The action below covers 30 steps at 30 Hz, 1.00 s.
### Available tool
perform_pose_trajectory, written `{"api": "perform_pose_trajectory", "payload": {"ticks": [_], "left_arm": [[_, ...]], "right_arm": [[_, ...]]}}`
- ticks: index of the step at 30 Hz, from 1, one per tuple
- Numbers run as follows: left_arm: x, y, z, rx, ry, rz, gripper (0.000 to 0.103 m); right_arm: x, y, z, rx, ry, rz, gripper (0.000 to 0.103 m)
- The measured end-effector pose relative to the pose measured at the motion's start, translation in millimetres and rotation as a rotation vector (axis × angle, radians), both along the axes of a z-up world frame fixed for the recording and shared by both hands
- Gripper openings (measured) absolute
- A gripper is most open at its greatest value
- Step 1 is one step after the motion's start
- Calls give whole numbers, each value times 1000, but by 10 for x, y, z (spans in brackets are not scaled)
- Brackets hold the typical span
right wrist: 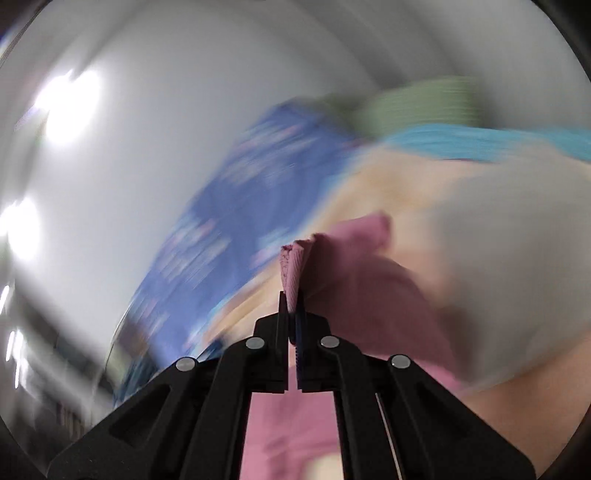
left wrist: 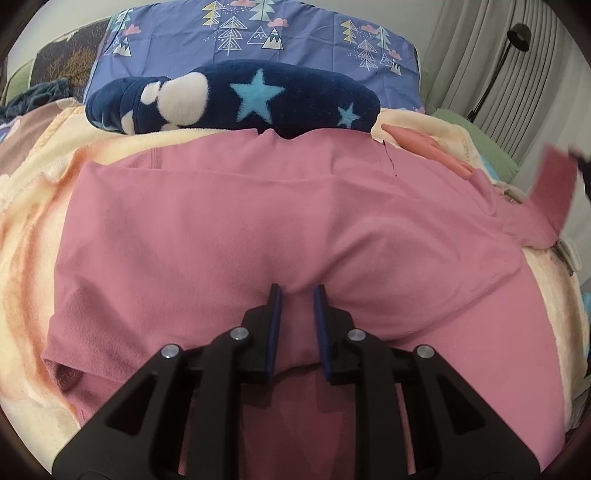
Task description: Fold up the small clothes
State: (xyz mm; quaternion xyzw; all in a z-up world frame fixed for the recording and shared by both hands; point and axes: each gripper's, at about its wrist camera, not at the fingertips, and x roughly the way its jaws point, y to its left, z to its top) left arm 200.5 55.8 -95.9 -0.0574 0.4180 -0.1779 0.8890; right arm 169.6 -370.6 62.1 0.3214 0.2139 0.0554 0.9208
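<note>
A pink garment [left wrist: 240, 221] lies spread over a cream blanket [left wrist: 26, 229] on a bed. My left gripper [left wrist: 297, 291] sits low on the garment near its front edge, its jaws a narrow gap apart with a ridge of pink cloth pinched between them. My right gripper [right wrist: 291, 299] is shut on a ribbed pink cuff or hem [right wrist: 293, 269] of the garment and holds it lifted; its view is heavily blurred. That lifted pink end [left wrist: 554, 184] also shows at the right edge of the left wrist view.
A navy fleece with light stars [left wrist: 236, 99] lies folded just beyond the garment. Behind it is a blue tree-print pillow [left wrist: 258, 33]. A salmon cloth [left wrist: 428, 147] lies at the right. Curtains and a black lamp [left wrist: 517, 37] stand at the far right.
</note>
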Motion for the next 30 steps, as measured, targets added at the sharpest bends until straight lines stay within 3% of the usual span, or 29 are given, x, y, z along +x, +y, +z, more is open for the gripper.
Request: {"api": "perform_pose_trajectory", "payload": {"ticks": [4, 6, 8, 12, 14, 16, 17, 21, 26, 28, 29, 30], "left_arm": [[16, 77, -5, -59, 12, -1, 19], [29, 112, -14, -91, 19, -2, 19], [39, 141, -23, -117, 25, -3, 19], [48, 182, -27, -171, 32, -17, 25], [35, 181, -2, -199, 26, -35, 34], [-7, 179, 58, -258, 24, -55, 55], [-26, 170, 92, -300, 26, -70, 59], [16, -14, 183, -420, 81, -138, 70], [319, -441, 129, -417, 189, -167, 76], [459, -548, 85, -470, 240, -153, 65], [524, -605, 77, -477, 257, -147, 52], [569, -656, 70, -466, 273, -152, 16]], "right_arm": [[259, 1419, -298, -147, 30, 334, 2], [371, 1965, -735, -252, 154, 433, 2], [400, 2191, -1137, -266, 274, 490, 3], [287, 2256, -1465, -255, 352, 517, 6], [238, 2213, -1467, -250, 344, 522, 6], [222, 2174, -1484, -252, 333, 524, 6], [202, 2169, -1506, -250, 329, 525, 6], [213, 2120, -1575, -228, 330, 534, 6], [226, 2083, -1549, -218, 322, 544, 8], [177, 2067, -1519, -222, 319, 554, 15], [115, 2032, -1484, -226, 312, 561, 17], [59, 1985, -1458, -233, 301, 556, 21]]}}
